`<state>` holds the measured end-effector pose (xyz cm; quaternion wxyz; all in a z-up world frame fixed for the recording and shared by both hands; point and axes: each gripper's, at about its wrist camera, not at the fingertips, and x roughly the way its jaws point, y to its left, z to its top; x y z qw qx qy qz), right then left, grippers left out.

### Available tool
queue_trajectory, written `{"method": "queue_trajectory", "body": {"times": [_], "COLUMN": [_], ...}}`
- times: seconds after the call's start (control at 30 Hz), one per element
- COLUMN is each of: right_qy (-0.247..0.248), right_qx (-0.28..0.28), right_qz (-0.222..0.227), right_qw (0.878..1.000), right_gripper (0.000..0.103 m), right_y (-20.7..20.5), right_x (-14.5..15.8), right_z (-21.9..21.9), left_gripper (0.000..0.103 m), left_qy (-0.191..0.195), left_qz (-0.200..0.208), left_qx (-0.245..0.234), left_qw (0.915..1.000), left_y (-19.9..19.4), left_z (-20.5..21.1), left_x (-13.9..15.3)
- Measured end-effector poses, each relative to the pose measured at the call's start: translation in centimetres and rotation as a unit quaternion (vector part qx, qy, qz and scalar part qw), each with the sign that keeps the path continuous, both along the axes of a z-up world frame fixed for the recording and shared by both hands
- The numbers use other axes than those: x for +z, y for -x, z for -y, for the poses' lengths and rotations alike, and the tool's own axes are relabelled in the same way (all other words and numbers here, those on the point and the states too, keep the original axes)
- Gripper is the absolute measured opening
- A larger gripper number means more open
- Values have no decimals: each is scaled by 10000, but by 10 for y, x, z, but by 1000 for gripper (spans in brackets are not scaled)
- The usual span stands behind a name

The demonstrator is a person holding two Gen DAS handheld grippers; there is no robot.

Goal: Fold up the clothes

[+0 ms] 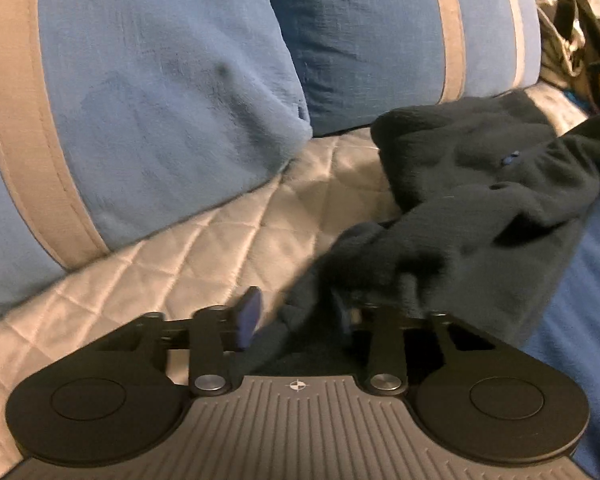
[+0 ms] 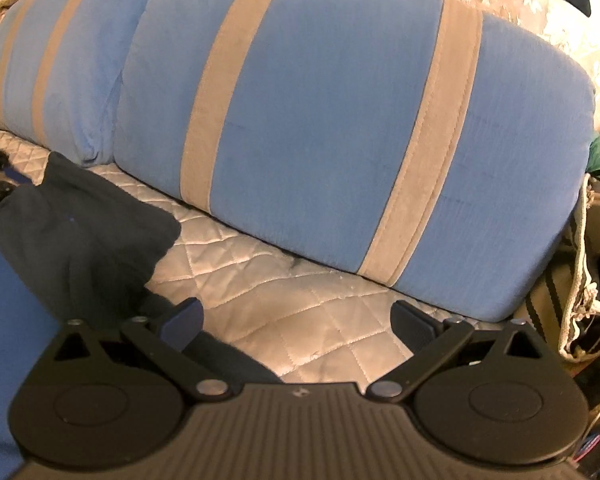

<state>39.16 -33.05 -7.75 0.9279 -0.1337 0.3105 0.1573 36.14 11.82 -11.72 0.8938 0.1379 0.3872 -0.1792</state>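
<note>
A dark navy garment (image 1: 480, 200) lies crumpled on the quilted silver cover (image 1: 220, 248) of a sofa seat. My left gripper (image 1: 296, 316) is open, with a corner of the garment lying between its fingers; the right finger is partly hidden by the cloth. In the right wrist view the same garment (image 2: 80, 232) lies at the left. My right gripper (image 2: 296, 320) is wide open and empty above the quilted cover (image 2: 300, 312), with its left finger (image 2: 182, 322) beside the garment's edge.
Blue cushions with beige stripes (image 1: 148, 92) (image 2: 340, 120) stand along the sofa back just behind the garment. A blue fabric (image 1: 580, 300) lies at the right in the left wrist view. Bags and clutter (image 2: 580, 280) sit past the sofa's right end.
</note>
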Motion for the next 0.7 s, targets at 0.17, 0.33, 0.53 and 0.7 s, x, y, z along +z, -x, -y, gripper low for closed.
{"method": "queue_trajectory", "body": {"times": [0.17,0.33,0.53,0.7], "right_qy": [193,581,934,1645], "right_qx": [390,1289,2346,3014], "right_qz": [-176,-203,-162,-339], "right_qw": [9989,9897,9674,9386], "right_gripper": [103,103,97,81], "right_y": [-15,-9,6,14], "right_x": [-11,-19,-2,-1], "right_z": [-17,-35,-44,-63], "left_gripper": [30,29,28,28], "left_qy": [-312,-516,-573,-520], "left_qz": [-186,-254,-197,-198], "left_qx": [-17,-6,53,130], "left_qw": [9993,9983,9982,9984], "left_y": [-4,-2,5,9], "left_z": [7,12,12,8], "left_x": [4,7,6,6]}}
